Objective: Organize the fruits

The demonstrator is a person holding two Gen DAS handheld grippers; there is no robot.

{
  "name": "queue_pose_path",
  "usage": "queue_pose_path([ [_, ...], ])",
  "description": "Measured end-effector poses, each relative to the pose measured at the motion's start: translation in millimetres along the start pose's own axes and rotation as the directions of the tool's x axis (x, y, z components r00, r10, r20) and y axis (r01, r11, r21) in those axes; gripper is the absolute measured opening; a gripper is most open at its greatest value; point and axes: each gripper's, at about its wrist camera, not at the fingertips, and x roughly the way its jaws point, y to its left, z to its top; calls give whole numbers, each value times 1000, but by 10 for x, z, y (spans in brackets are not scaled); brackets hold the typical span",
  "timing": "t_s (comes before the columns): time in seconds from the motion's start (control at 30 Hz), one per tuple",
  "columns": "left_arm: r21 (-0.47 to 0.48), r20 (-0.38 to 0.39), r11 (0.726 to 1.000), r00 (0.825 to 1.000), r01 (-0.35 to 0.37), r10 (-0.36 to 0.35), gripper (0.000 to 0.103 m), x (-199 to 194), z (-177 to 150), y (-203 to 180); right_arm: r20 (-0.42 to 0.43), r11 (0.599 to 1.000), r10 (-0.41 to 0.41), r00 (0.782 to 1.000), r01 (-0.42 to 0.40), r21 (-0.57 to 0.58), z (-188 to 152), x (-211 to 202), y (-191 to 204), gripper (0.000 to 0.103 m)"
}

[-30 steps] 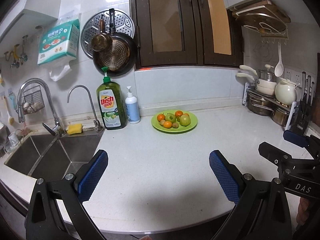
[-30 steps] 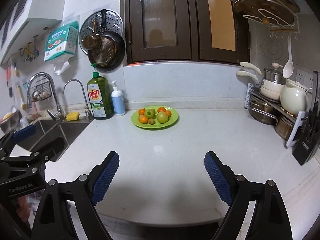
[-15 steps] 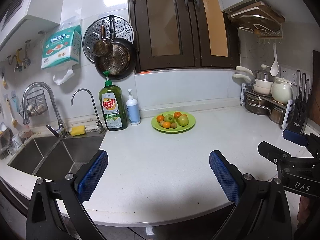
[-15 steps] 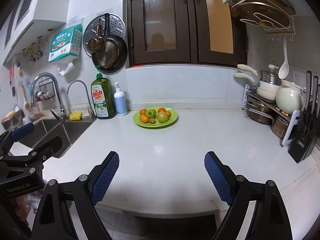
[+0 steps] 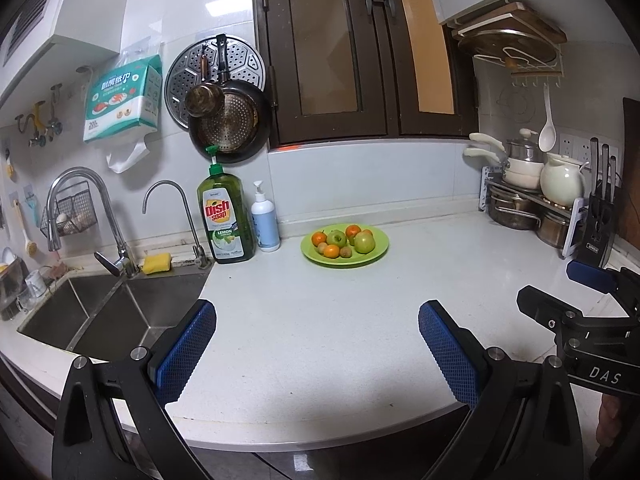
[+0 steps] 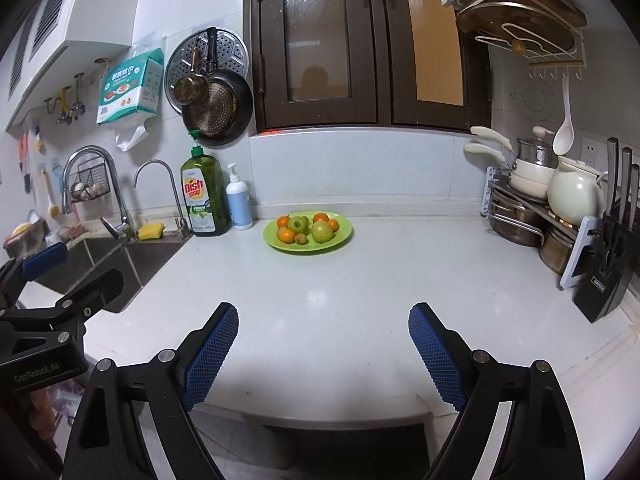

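A green plate (image 5: 378, 254) (image 6: 344, 236) stands at the back of the white counter with two green apples (image 5: 365, 243) (image 6: 322, 231), several small oranges (image 5: 331, 251) (image 6: 287, 235) and a kiwi (image 5: 345, 252) on it. My left gripper (image 5: 316, 316) is open and empty, above the counter's front edge, far from the plate. My right gripper (image 6: 323, 322) is open and empty too, also at the front edge. Each gripper shows at the side of the other's view.
A sink (image 5: 100, 312) with two taps lies at the left. A dish soap bottle (image 5: 226, 216) and a pump bottle (image 5: 265, 224) stand left of the plate. A pot rack (image 6: 532, 216) and a knife block (image 6: 612, 276) stand at the right. Pans hang on the wall.
Both grippers have drawn back and risen a little; the plate looks smaller and the counter's front edge now shows. Both stay open.
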Motion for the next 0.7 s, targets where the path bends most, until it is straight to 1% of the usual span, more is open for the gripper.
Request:
queue_pose_path([
  [0.7, -7, -3, 1000, 1000, -9, 9, 103, -10, -13, 14, -5, 1000, 12, 1000, -12, -3, 7, -10, -44, 88],
])
